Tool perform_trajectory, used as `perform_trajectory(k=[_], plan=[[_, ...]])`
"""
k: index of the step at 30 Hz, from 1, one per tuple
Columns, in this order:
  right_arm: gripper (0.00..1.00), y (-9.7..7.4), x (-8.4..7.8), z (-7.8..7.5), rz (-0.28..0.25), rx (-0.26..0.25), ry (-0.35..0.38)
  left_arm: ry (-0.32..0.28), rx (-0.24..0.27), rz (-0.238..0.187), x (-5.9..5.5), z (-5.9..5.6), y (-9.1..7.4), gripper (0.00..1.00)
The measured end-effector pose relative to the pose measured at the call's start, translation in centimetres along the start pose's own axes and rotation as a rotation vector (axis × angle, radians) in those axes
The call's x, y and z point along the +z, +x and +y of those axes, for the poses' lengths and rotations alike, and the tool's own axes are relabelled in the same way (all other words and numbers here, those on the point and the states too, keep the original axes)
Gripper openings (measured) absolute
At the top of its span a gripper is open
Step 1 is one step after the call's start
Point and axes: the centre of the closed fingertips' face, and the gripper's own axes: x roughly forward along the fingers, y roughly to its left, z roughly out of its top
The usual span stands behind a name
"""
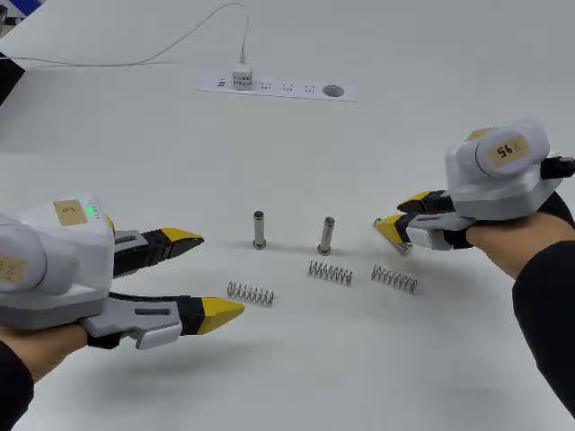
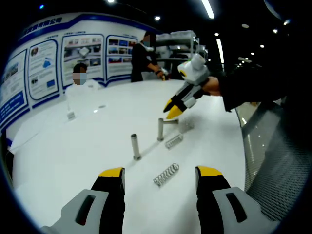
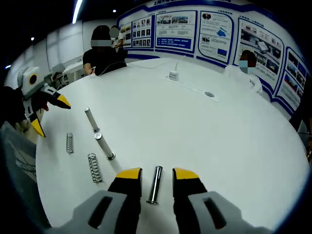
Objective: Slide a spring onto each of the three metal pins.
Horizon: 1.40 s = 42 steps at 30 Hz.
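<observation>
**Pins.** Three short grey metal pins are noted, each with a small flange at one end. The first pin (image 1: 259, 230) and the second pin (image 1: 326, 235) are stood upright, near each other, around the middle of the tabletop (image 1: 359, 377). The third pin (image 3: 155, 184) is laid flat at 3 o'clock of the second pin. It is straddled by the jaws of the right gripper (image 1: 395, 215). In the right gripper view a narrow gap is seen on either side of it, so the jaws are recorded as slightly apart and not clamped.

**Springs.** Three bare wire coil springs are laid flat in a loose row, all apart from the pins.
- The first spring (image 1: 250, 294) is placed at 6 o'clock of the first pin.
- The second spring (image 1: 330, 272) is placed at 6 o'clock of the second pin.
- The third spring (image 1: 394, 278) is placed at 3 o'clock of the second spring, just under the right gripper's tips.

**Left gripper.** The left gripper (image 1: 220, 274) is held at 9 o'clock of the first spring, with its jaws spread wide.

**Surface.** The tabletop is white and smooth. A white power strip (image 1: 277, 87) is set at 12 o'clock of the pins, and a white cable (image 1: 180, 36) is plugged into it.

**Room.** Blue and white display panels (image 3: 214, 34) are mounted on the walls. Strip lights are seen on a dark ceiling, and people are seen at the far edge of the tabletop.
</observation>
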Motion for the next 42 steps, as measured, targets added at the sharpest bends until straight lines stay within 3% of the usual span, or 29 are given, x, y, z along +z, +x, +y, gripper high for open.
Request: perform_trajectory(k=[23,42], plan=[[0.12,1.9,-0.9,0.0,0.093,-0.007,0.013,-0.006,-0.008,0.005,-0.2,-0.1,0.3,0.58],[0.09,2.3,-1.1,0.0,0.118,-0.004,0.024,-0.012,-0.006,0.004,-0.3,0.0,0.4,0.57]])
